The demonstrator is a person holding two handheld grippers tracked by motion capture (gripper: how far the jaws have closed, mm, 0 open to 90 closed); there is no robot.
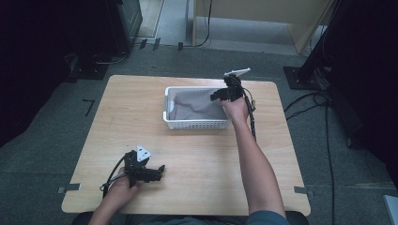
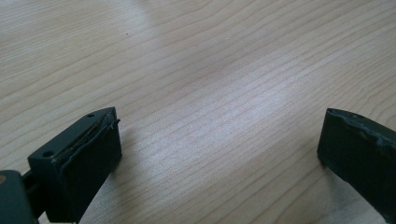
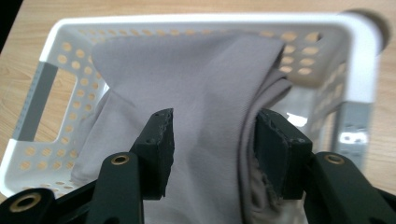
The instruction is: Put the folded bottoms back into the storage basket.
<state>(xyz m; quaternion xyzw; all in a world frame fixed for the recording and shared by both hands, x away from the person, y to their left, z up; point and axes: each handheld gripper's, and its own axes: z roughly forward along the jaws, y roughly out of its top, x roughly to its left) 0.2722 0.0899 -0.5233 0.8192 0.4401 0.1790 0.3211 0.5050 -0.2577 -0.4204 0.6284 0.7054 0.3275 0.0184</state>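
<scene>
Item: grey cloth (image 3: 205, 88), lying in white basket (image 1: 195, 124). I am releasing it, right gripper (image 3: 212, 149) parted, pads seemingly clear. Left gripper (image 2: 219, 154) resting open, empty. Next: lifting clear without snagging.

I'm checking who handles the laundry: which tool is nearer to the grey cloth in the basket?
Right. The right tool sits over the white basket, jaws open astride the grey cloth. The left tool rests on the table, far off.

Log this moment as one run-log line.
right gripper: open over grey cloth | cloth: in white basket | left gripper: open, on table
</scene>
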